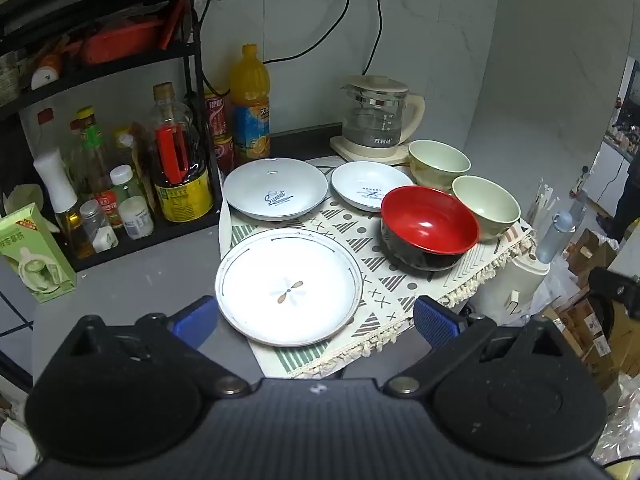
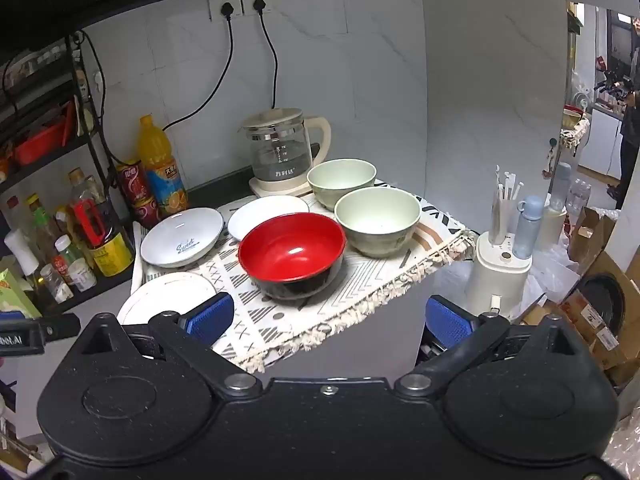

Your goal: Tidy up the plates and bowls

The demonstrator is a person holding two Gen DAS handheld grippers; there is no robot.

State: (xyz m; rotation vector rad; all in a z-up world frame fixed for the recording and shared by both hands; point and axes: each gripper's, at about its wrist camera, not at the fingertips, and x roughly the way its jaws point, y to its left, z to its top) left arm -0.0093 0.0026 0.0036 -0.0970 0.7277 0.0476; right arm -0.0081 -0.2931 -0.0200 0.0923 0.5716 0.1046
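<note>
On a patterned cloth (image 1: pixel 384 280) (image 2: pixel 304 312) lie three plates and three bowls. Nearest is a white plate with a leaf motif (image 1: pixel 289 285) (image 2: pixel 168 298). Behind it sit a "Sweet" plate (image 1: pixel 275 193) (image 2: pixel 182 237) and a smaller white plate (image 1: pixel 370 186) (image 2: pixel 266 212). A red-and-black bowl (image 1: pixel 429 226) (image 2: pixel 292 254) stands beside two pale green bowls (image 1: pixel 486 206) (image 1: pixel 439 162) (image 2: pixel 377 220) (image 2: pixel 341 182). My left gripper (image 1: pixel 316 320) hovers open over the leaf plate's near edge. My right gripper (image 2: pixel 330 316) is open above the cloth's front fringe. Neither holds anything.
A glass kettle (image 1: pixel 376 120) (image 2: pixel 280 148) stands at the back by the wall. A black rack with bottles (image 1: pixel 120 168) (image 2: pixel 60 232) and an orange juice bottle (image 1: pixel 250 104) flank the left. Right of the counter edge are a white appliance (image 2: pixel 500 276) and cardboard boxes (image 2: pixel 600 320).
</note>
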